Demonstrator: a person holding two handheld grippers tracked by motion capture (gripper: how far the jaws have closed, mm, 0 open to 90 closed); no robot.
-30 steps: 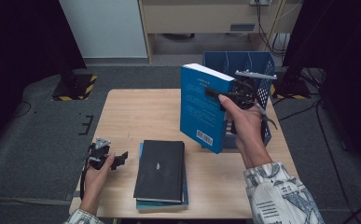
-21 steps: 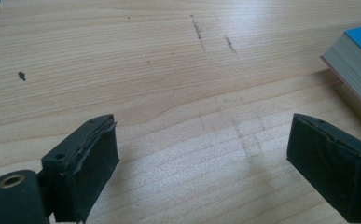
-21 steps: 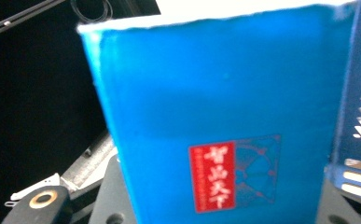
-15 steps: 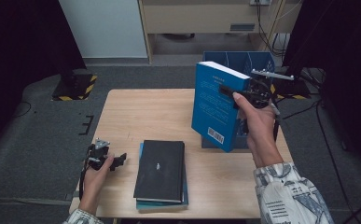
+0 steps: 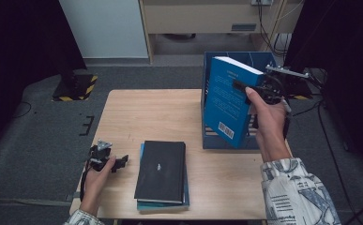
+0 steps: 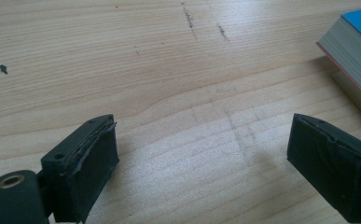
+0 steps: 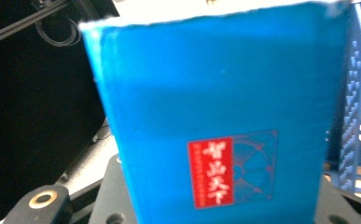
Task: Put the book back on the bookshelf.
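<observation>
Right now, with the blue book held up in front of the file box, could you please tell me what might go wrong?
1. The right claw pinches the blue book only near its top edge, and it hangs tilted, so it may swing or slip.
2. The book's lower corner sits close to the blue file box wall and could catch on it.

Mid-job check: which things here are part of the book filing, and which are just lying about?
In the job: blue book, clamped in the right gripper; blue file box; stacked books; left gripper, open.
Lying about: yellow-black striped base, floor cables.
</observation>
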